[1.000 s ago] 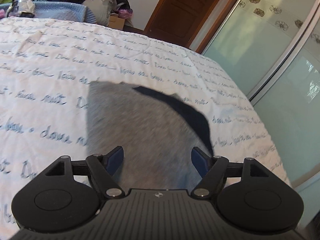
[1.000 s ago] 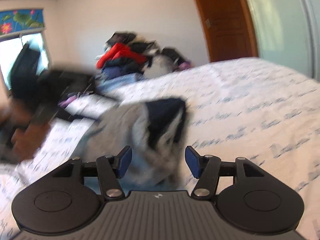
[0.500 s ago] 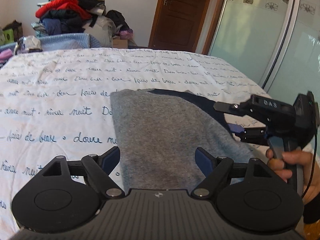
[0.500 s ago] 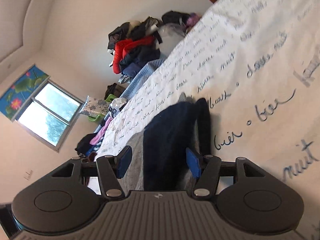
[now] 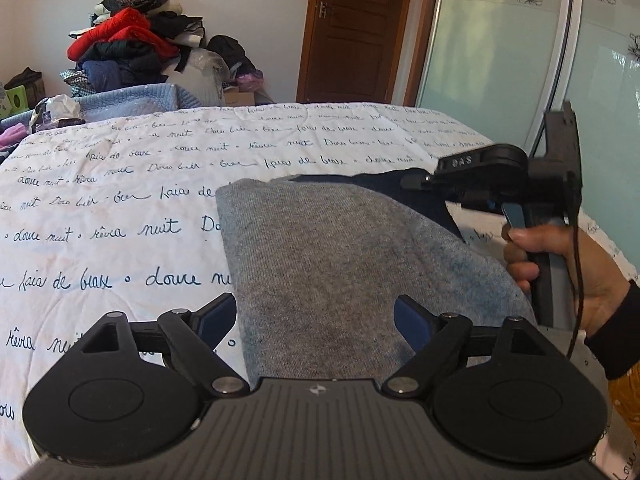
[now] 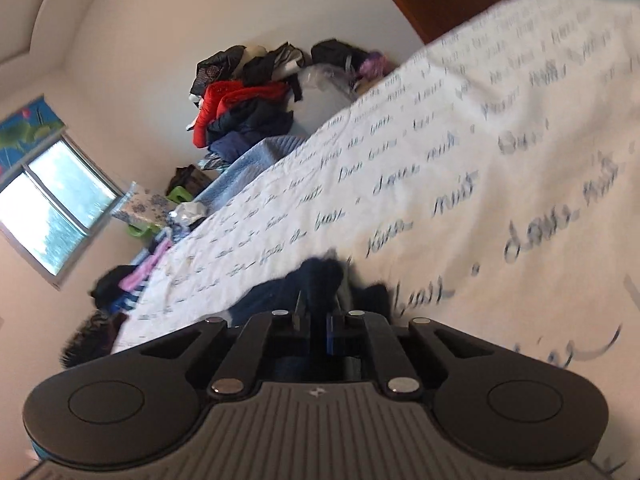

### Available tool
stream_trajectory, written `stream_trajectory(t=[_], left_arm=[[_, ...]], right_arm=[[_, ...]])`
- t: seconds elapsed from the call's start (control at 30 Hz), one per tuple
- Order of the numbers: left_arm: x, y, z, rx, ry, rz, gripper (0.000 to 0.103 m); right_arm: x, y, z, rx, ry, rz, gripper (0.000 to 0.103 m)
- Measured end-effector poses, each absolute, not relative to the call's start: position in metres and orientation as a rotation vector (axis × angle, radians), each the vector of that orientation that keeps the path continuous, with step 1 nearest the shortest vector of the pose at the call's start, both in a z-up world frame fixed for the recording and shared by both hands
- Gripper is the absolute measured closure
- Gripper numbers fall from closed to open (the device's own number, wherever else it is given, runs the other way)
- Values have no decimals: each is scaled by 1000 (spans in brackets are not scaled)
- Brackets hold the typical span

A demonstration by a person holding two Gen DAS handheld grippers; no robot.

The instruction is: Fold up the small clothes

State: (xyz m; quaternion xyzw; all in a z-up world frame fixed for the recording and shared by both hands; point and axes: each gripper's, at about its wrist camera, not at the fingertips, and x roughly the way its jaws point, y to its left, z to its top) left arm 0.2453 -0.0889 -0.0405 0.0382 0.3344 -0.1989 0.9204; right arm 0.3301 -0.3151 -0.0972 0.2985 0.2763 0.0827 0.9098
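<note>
A grey garment (image 5: 340,248) with a navy part (image 5: 400,188) lies flat on the white bedcover (image 5: 120,200) printed with script. My left gripper (image 5: 316,316) hovers low over the garment's near end. Its jaws are opening; grey cloth lies beneath the gap and the blue pads (image 5: 216,316) do not press on it. A hand (image 5: 568,264) holds my right gripper (image 5: 416,181) at the garment's far right corner. In the right wrist view the right gripper (image 6: 316,320) is shut on the navy fabric (image 6: 320,276), which bunches up ahead of the jaws.
A heap of clothes (image 5: 128,48) and a blue quilted box (image 5: 132,100) stand beyond the bed's far left. A brown door (image 5: 360,28) and frosted glass panels (image 5: 520,60) lie to the right, past the bed edge. A window (image 6: 52,208) shows at the left.
The right gripper came in from the right to the garment's navy corner and shut on it. The left gripper's jaws spread wider and it shifted a little over the grey cloth.
</note>
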Motion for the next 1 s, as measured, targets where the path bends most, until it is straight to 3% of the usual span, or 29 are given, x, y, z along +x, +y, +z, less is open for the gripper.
stream_trajectory(t=[0.2,0.4,0.67,0.8,0.9,0.97,1.0], left_arm=[[240,-87,-44,74,697,-407,18],[236,-88,-47,72,709,-405,18],[228,-88,-51,78,733,-382,18],[222,-83,-52,72,726,-372,13],[220,-82,-53,63,729,-365,13],[219,-82,-54,61,730,-358,13],[219,-82,-55,61,730,-356,13]], right_arm=[[305,-294,-77,354,530,28,89],[232,-285,-45,317,453,238,89],[217,-255,-76,187,675,227,89],[196,-260,-71,266,628,189,88],[179,-251,-67,246,594,194,71],[174,-244,-68,214,583,212,44],[173,-240,-70,192,583,209,41]])
